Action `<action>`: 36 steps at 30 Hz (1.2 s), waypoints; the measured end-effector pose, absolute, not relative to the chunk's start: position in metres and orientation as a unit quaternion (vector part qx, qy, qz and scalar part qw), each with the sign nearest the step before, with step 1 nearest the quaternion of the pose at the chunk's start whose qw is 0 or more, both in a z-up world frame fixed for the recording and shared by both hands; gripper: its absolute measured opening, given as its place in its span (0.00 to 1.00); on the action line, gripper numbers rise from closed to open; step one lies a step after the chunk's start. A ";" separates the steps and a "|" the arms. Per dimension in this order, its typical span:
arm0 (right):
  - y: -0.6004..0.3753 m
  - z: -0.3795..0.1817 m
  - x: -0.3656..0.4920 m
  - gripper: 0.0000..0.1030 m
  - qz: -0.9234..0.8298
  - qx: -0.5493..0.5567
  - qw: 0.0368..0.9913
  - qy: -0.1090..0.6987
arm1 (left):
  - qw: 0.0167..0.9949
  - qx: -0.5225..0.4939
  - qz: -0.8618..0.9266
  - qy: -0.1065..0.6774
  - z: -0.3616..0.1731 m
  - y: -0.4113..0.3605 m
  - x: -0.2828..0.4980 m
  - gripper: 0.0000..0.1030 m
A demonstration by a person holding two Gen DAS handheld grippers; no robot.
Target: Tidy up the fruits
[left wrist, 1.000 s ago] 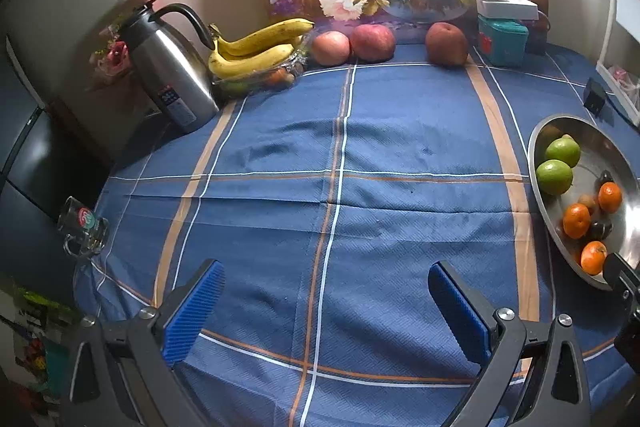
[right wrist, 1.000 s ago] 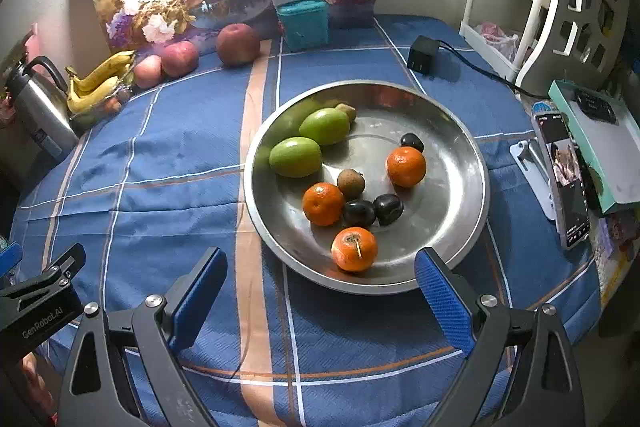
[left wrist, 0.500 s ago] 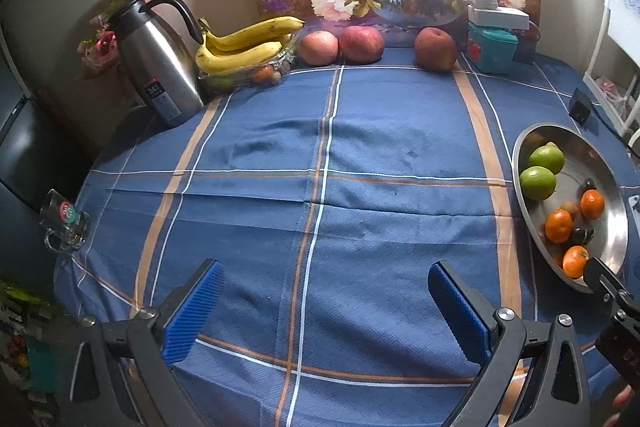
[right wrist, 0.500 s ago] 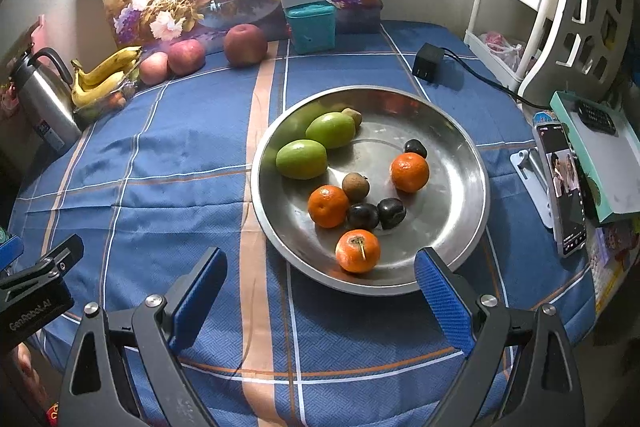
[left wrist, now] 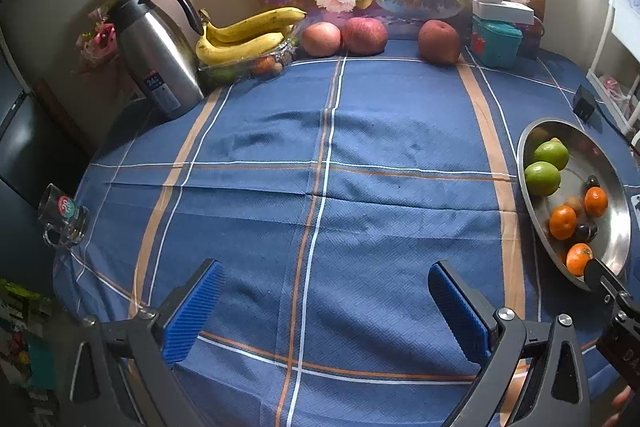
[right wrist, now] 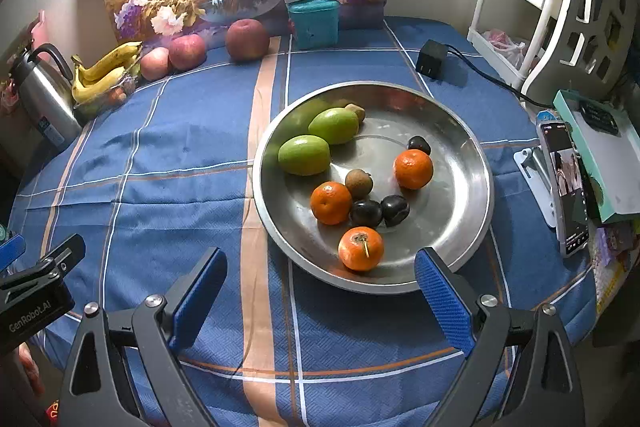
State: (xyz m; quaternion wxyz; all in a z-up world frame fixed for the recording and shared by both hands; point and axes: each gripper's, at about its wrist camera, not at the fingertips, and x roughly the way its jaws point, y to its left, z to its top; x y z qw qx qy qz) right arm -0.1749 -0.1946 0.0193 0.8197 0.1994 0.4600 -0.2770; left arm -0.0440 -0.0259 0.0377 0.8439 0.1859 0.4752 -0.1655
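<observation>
Blue-padded left claw (left wrist: pixel 326 307), right claw (right wrist: pixel 320 293) wide apart, empty.

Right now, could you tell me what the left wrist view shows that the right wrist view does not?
Only the left wrist view shows the glass mug at the table's edge.

Only the right wrist view shows the phone, the white rack and the teal box beside the metal dish.

Both show the dish with its oranges and green fruit, the bananas, three apples, the kettle, and open, empty tongs.
</observation>
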 end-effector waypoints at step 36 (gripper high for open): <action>-0.195 0.015 -0.171 0.92 -0.268 0.192 0.819 0.470 | 0.841 0.180 -0.162 0.484 0.036 -0.026 -0.043 1.00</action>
